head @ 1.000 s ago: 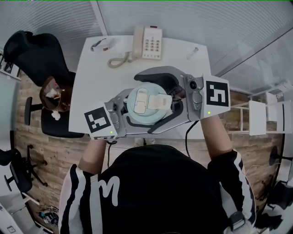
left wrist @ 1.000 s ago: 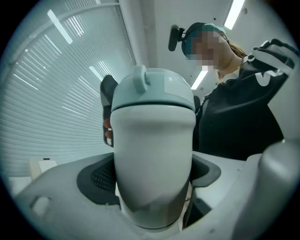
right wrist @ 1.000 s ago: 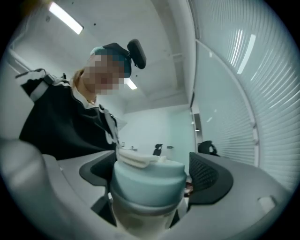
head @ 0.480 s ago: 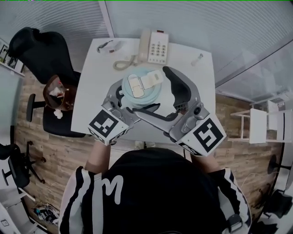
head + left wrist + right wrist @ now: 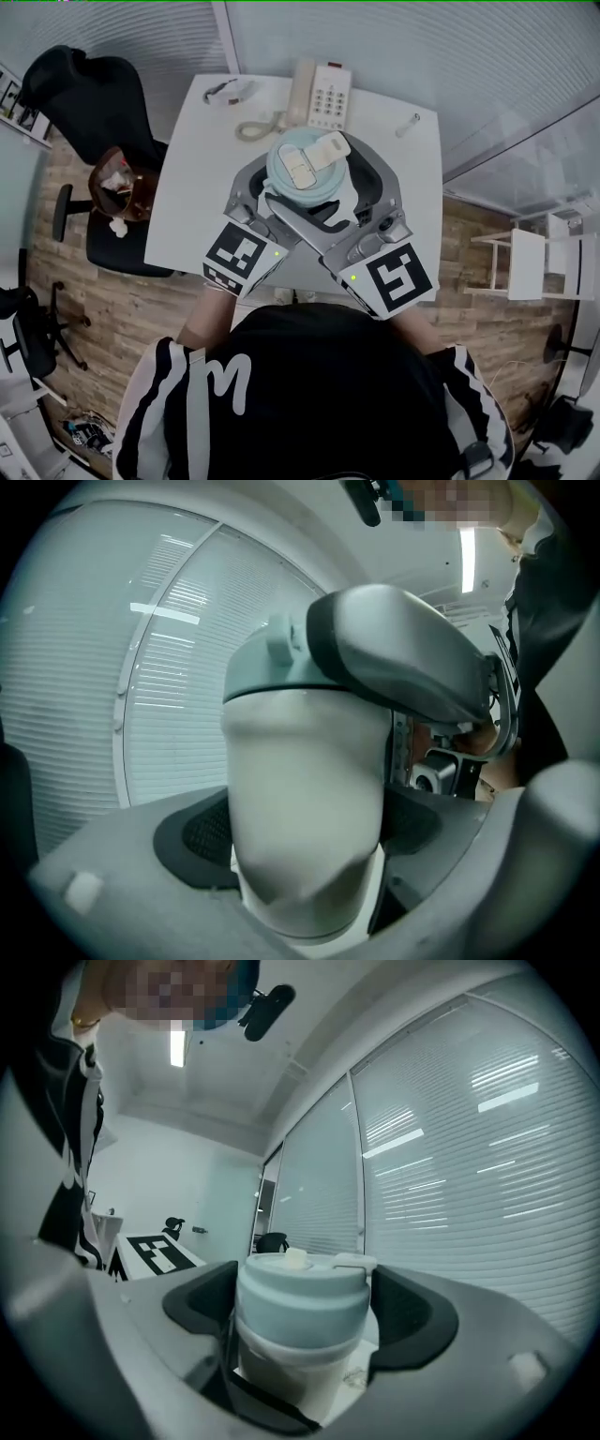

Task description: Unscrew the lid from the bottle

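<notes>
A white bottle (image 5: pixel 305 808) with a pale blue flip-top lid (image 5: pixel 305 169) stands upright over the white table (image 5: pixel 187 197). My left gripper (image 5: pixel 286 199) comes in from the lower left and is shut on the bottle's body, with a pad pressed on either side (image 5: pixel 305 846). My right gripper (image 5: pixel 323 183) crosses over from the lower right at lid height. Its jaws are closing around the lid (image 5: pixel 300 1302), the pads (image 5: pixel 202 1307) close beside it but not clearly pressing. One grey right jaw (image 5: pixel 403 667) shows just above the left gripper.
A beige telephone (image 5: pixel 319 94) with a coiled cord lies at the table's far edge. A pair of glasses (image 5: pixel 230 92) lies far left and a small pen-like item (image 5: pixel 408 124) far right. A black chair (image 5: pixel 75 103) and a brown bag (image 5: pixel 117 192) stand left of the table.
The right gripper left the lid, swung out to the lower right, and now frames the lid again from a new angle. The left gripper kept hold and moved the bottle farther away.
</notes>
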Action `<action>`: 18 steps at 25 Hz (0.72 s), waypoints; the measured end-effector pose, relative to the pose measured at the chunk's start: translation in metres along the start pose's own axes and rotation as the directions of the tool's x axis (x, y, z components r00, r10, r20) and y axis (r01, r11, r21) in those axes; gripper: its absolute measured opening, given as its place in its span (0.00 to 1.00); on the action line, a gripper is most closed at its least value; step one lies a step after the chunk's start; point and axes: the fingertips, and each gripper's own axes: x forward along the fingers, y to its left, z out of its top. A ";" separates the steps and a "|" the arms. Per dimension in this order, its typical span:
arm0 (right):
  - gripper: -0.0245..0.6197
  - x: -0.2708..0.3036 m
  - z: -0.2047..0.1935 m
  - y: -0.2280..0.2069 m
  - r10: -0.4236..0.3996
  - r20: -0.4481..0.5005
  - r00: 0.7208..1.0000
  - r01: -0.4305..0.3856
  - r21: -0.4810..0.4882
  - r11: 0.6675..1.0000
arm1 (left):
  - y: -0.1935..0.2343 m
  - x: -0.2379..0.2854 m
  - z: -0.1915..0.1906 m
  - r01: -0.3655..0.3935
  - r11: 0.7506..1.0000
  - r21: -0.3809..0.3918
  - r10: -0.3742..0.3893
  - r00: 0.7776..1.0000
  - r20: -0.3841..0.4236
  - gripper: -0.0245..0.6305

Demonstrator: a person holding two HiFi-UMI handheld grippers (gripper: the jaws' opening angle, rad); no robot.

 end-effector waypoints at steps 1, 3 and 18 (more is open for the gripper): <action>0.71 0.000 0.002 0.001 0.013 0.014 1.000 -0.013 0.011 1.000 | -0.002 0.000 -0.001 0.022 1.000 -0.001 -0.022 1.000 -0.002 0.69; 0.71 -0.003 0.004 0.005 0.069 0.043 0.997 -0.071 0.033 0.997 | -0.011 -0.002 -0.003 0.107 0.994 -0.012 -0.107 0.994 -0.003 0.69; 0.71 -0.047 0.009 0.022 0.668 0.073 0.740 -0.672 0.083 0.736 | -0.070 -0.012 0.002 0.584 0.812 0.011 -0.583 0.811 -0.051 0.69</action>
